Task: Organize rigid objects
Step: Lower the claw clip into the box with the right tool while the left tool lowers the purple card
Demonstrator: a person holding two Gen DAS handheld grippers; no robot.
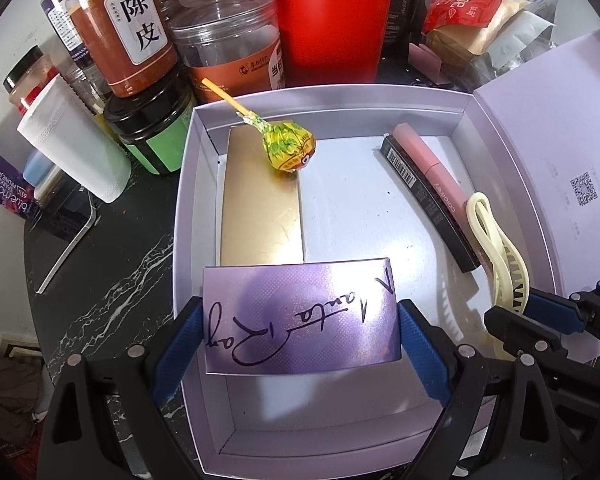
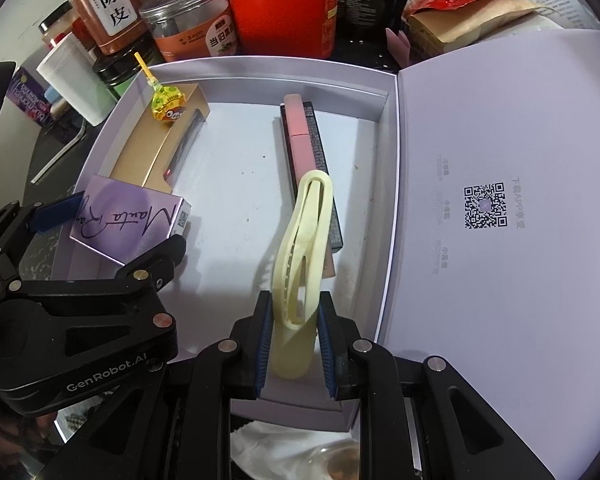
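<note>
An open lavender gift box (image 1: pixel 188 200) sits on a dark marbled surface (image 1: pixel 112 280), its hinged lid (image 2: pixel 500 140) lying flat on the right side, showing a printed QR code.

The left gripper (image 1: pixel 300 332) points steeply down over the near part of the box. Its jaws are spread wide and pinch a small purple box (image 1: pixel 302 314) with handwritten-style black lettering, one blue pad on each short end. The purple box is held over the near left corner of the gift box; whether it touches the floor of the box is hard to tell.

The right gripper (image 2: pixel 294 344) also points steeply down, at the right side of the gift box. Its jaws are nearly together, pinching the lower end of a pale yellow hair clip (image 2: pixel 304 256). The clip stands up between the pads, and its far end overlaps a long black carton (image 2: pixel 320 148).

A pink tube (image 2: pixel 300 136) lies on that black carton, along the right wall of the gift box. Along the left wall lies a flat gold box (image 1: pixel 260 208). A lollipop (image 1: pixel 288 148) in a yellow and green wrapper rests on the gold box's far end, its stick leaning over the box rim.

Behind the gift box stand a red canister (image 1: pixel 332 20), several clear plastic jars (image 1: pixel 120 28) with Chinese labels, a dark jar (image 1: pixel 152 136) with a green label, and snack packets (image 1: pixel 468 12).
</note>
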